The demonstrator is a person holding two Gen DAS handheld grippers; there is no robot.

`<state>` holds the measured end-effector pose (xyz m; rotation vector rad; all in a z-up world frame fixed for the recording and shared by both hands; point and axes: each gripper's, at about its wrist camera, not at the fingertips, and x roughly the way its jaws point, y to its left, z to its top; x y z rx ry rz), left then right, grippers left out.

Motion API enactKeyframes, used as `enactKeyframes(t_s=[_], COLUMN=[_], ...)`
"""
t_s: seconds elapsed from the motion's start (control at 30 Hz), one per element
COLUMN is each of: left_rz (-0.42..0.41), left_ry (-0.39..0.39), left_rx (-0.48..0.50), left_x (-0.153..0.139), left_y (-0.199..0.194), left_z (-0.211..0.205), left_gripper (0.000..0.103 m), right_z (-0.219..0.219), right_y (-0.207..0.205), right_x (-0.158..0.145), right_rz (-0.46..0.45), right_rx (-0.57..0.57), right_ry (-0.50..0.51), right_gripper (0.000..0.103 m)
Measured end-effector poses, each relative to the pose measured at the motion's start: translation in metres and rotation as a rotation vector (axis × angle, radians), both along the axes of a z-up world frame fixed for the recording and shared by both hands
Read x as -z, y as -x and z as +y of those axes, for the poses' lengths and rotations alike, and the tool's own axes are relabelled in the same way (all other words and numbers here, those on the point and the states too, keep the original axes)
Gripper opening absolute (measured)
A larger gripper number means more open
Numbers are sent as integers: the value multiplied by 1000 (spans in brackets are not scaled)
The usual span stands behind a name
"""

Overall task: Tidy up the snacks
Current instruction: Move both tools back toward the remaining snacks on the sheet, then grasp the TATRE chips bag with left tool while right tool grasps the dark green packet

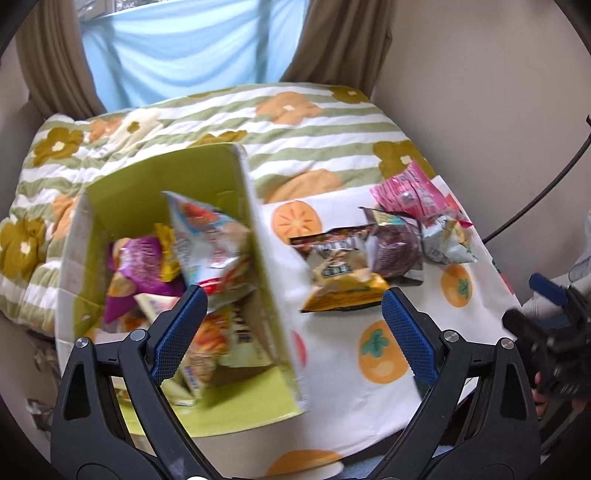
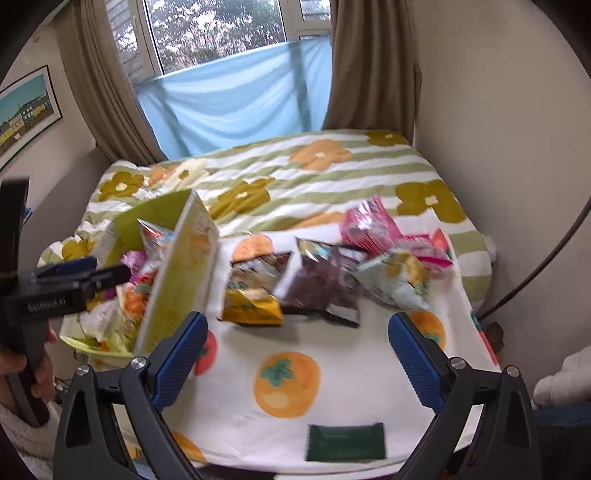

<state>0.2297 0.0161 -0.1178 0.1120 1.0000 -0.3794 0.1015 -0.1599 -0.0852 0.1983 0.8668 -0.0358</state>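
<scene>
A green cardboard box (image 1: 258,229) on the bed holds several snack packets, a white-and-red one (image 1: 210,236) on top. My left gripper (image 1: 291,299) is open and empty above the box's near right wall. To its right on the persimmon cloth lie a brown-and-yellow packet (image 1: 343,273), a dark purple packet (image 1: 395,251), a pale blue packet (image 1: 443,240) and a pink packet (image 1: 410,192). In the right wrist view the box (image 2: 177,273) is at left and the loose packets (image 2: 321,280) lie ahead. My right gripper (image 2: 297,317) is open and empty, just short of them. The left gripper (image 2: 74,280) shows over the box.
A dark green flat packet (image 2: 343,441) lies on the cloth near the front edge. A striped flowered quilt (image 2: 295,173) covers the bed behind. Walls close in on the right, curtains and a window (image 2: 221,33) at the back. A black cable (image 2: 546,266) runs at right.
</scene>
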Motion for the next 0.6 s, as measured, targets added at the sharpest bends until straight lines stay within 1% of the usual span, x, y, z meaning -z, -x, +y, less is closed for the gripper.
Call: enactKeyframes(t_s=[0.1,0.2,0.27,0.33,0.43,0.53,0.6], left_rz=[32,92,117,134,158,184,203], left_ry=[-57,-89,-101,-130,-185,-205,-235], left_rx=[13,10,2,1,4,18,30], left_x=[11,27,38,47,60,72,82], left_y=[-4,-15,-22,-30,-43,-56,-65], left_z=[-39,-70,-80,-91,-103,-111,-116], left_gripper=[95,95,95,95,95,95,95], right_z=[-21,-36,-43,-46,-45,-39,-36], right_y=[9,14,19,24,36,43,44], right_x=[14,33,48,63,83,97,107], right_rz=[23,74,126,170,200,230,251], right_rx=[-16,-43,-46,-44,-40,-23,-9], right_ry=[-12,-33,-33,-31,-14,12,16], right_gripper=[98,98,98,98,98,98,98])
